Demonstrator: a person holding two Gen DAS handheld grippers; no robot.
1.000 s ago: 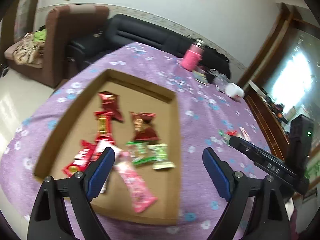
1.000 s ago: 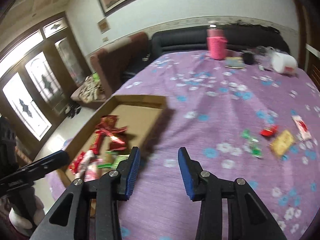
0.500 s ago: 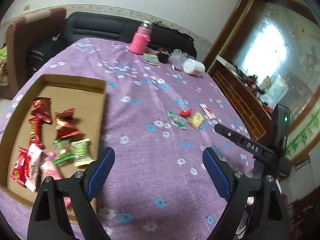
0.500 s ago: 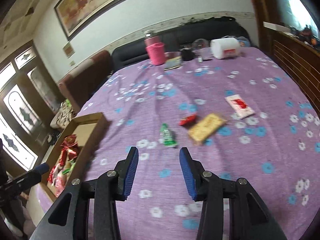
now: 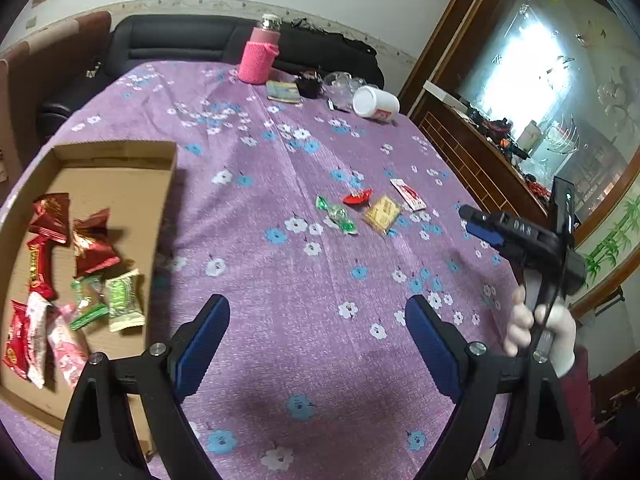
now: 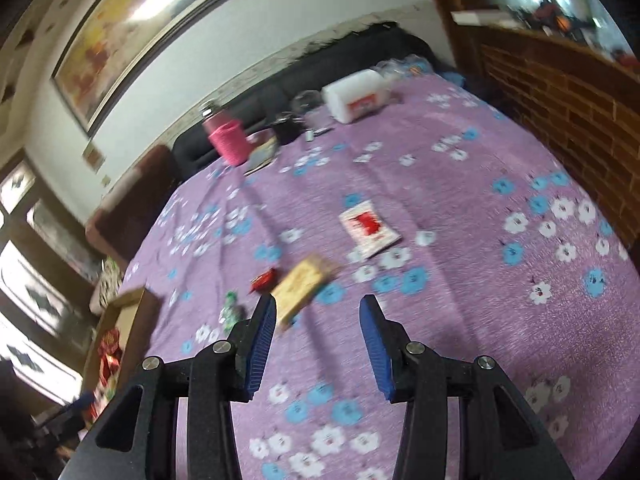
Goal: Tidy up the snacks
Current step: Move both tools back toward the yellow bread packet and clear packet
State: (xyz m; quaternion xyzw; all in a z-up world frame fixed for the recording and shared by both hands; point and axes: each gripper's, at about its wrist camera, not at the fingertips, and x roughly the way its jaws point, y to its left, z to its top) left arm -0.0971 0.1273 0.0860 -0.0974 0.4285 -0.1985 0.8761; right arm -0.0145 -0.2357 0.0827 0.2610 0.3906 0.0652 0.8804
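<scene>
Four loose snacks are lying together mid-desk on the purple flowered cloth (image 5: 280,300): green candy (image 5: 338,216), red candy (image 5: 357,197), yellow cracker packet (image 5: 382,209), white-and-red sachet (image 5: 407,194). A cardboard box (image 5: 116,150) at the left is holding red, green and pink packets. The left hand-held gripper (image 5: 318,330) is gaping wide, empty; the right hand-held gripper (image 6: 318,320) is hanging narrower, empty, just short of the cracker packet.

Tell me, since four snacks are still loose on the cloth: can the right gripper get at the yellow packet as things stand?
Probably yes. The right gripper is open and empty, and the yellow packet lies flat just ahead of its left finger. Nothing lies on top; only the small red candy sits close beside it.
</scene>
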